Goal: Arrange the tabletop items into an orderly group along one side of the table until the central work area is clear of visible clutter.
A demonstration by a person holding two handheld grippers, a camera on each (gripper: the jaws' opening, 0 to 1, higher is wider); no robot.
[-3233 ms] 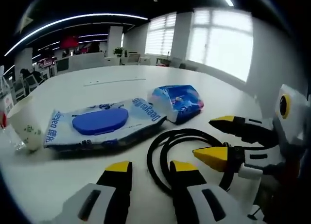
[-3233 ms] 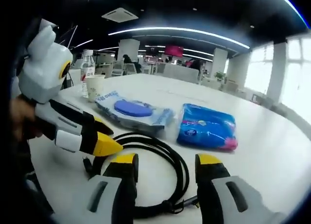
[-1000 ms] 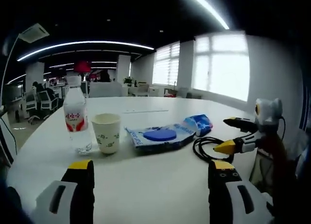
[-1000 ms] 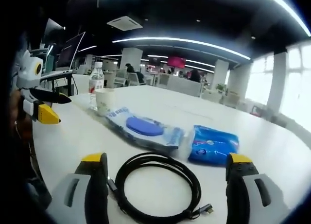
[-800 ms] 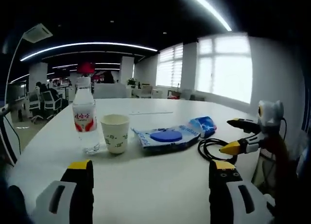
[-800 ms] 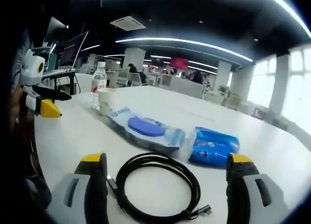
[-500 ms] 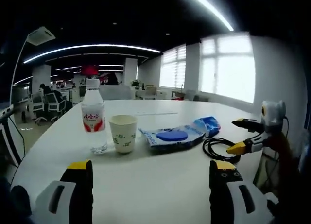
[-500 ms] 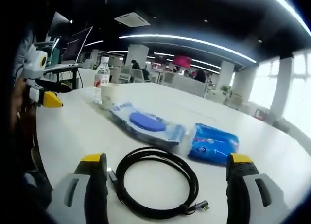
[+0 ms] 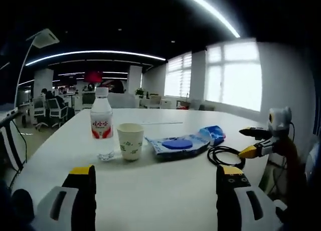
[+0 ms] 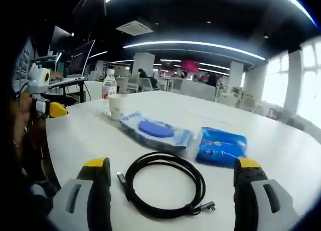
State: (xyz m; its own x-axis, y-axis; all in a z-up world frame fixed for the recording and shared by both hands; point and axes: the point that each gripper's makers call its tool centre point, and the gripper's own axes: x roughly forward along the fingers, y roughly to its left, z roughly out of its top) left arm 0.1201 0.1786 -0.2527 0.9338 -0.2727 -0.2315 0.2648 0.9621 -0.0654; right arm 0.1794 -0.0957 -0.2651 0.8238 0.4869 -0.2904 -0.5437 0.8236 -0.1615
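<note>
Black cable (image 10: 163, 185) is coiled near the wide-open, empty right gripper (image 10: 170, 173); its plug points right. Wipes pack (image 9: 176, 145) is laid beyond the wide-open, empty left gripper (image 9: 153, 177).

An open-plan office stretched behind the white worktop (image 9: 165, 191). Curved strip lights (image 10: 195, 43) ran across a dark ceiling fitted with an air vent (image 10: 134, 27). Bright windows (image 9: 233, 70) lined one wall, office chairs (image 9: 50, 108) stood near pillars (image 9: 134, 79), and what looked like a red sign (image 10: 190, 65) hung far off.
</note>
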